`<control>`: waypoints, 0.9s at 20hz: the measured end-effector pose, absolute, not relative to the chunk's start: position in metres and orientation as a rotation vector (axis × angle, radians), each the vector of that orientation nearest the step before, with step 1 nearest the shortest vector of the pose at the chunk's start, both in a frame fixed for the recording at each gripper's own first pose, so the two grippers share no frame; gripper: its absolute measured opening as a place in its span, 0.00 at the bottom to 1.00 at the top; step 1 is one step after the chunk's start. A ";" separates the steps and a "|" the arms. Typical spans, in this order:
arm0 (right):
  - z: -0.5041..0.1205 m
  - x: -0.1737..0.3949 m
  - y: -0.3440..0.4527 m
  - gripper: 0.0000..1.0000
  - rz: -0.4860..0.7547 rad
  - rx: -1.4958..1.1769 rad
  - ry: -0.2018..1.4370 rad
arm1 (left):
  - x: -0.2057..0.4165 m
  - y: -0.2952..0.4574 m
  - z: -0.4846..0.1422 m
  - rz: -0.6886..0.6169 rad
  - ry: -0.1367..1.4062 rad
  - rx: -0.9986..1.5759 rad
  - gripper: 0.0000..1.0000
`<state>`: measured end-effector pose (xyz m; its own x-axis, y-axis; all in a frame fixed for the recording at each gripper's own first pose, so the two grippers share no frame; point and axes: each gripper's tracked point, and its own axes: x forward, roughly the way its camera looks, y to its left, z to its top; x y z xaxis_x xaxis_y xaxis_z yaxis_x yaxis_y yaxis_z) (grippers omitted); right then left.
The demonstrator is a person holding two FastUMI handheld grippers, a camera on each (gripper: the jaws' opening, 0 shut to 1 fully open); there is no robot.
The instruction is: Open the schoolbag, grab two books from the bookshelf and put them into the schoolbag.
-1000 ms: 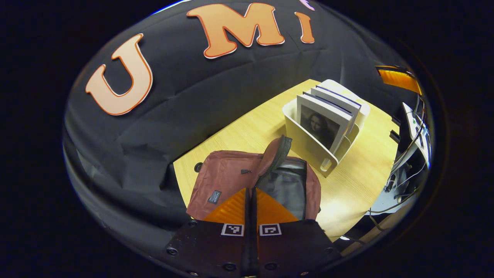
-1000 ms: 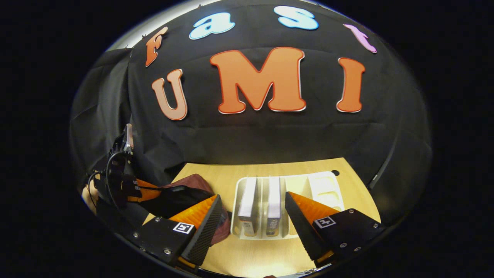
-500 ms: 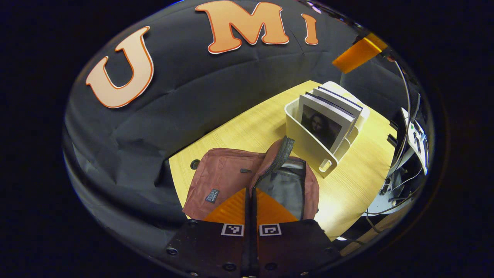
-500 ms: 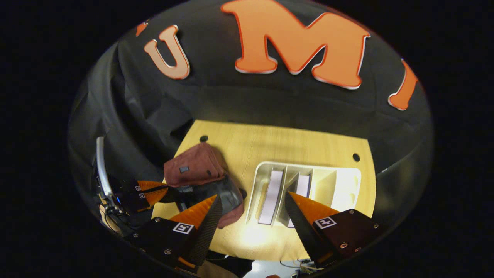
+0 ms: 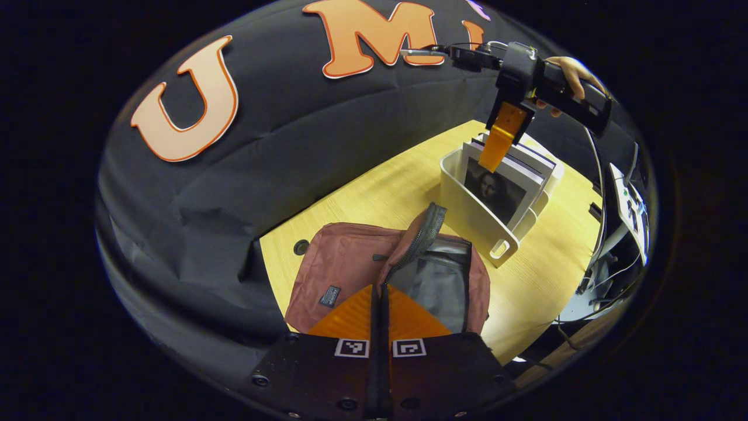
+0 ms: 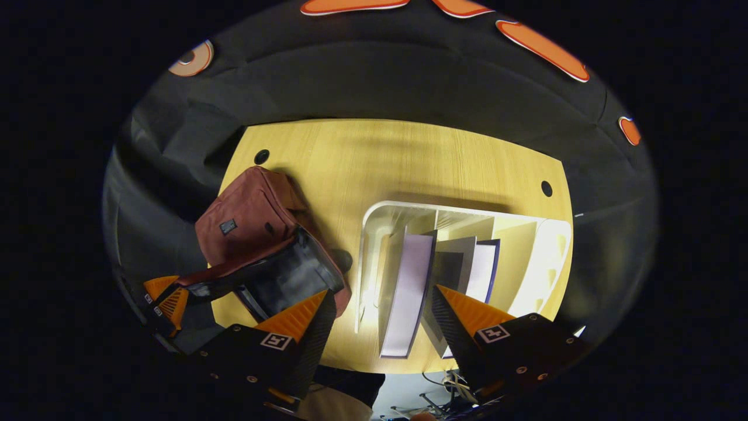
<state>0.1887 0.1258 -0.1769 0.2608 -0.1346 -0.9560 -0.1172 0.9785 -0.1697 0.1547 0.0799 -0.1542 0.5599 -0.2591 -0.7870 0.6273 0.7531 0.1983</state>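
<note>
Over on the left, my left gripper (image 5: 380,295) is pinched tight on the edge of the schoolbag (image 5: 350,272), propping its mouth open; nothing but dark lining shows inside, so no books are in yet. Big change from a second ago: my right gripper (image 6: 380,310) swung up over the bookshelf (image 6: 374,234) and now hangs wide open above the books (image 6: 409,286). Looks like I'm lined up for the first grab.
</note>
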 end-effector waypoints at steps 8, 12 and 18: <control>-0.219 0.187 0.103 0.99 -0.085 -0.183 1.407 | 0.155 0.080 -0.159 -0.558 0.838 0.493 0.01; -0.237 0.187 0.095 0.68 -0.117 -0.157 1.433 | 0.154 0.080 -0.161 -0.561 0.843 0.497 0.01; -0.228 0.189 0.107 0.37 -0.118 -0.096 1.407 | 0.153 0.079 -0.167 -0.565 0.853 0.499 0.01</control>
<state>0.1894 0.1068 -0.2284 0.1584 -0.1393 -0.9775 0.0251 0.9903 -0.1370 0.1527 0.0790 -0.1669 0.5309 -0.2599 -0.8066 0.6415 0.7452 0.1822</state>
